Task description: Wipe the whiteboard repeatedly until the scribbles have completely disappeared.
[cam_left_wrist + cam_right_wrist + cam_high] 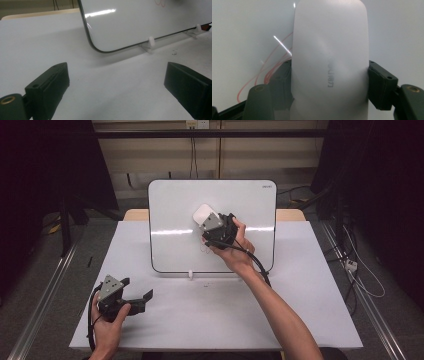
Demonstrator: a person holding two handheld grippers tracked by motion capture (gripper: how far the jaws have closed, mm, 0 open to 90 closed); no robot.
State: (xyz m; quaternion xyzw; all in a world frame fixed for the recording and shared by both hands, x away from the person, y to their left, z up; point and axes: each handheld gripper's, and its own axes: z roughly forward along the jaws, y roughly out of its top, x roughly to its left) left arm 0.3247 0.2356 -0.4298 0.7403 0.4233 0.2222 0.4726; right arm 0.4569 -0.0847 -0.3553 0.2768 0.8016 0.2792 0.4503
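- High view: right claw (212, 227) clamped on a white eraser (202, 213), pressed against the upright whiteboard (175, 245) at the table's (200, 320) far edge.
- Faint red marks (269, 67) beside eraser.
- Left claw (137, 292) spread wide, holding nothing, near front left corner.

white eraser (329, 62) — pressed on whiteboard (175, 215) | over red scribbles (272, 65)

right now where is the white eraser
In the high view the eraser is clamped in the right gripper, pressed against the middle of the whiteboard, over faint red marks.
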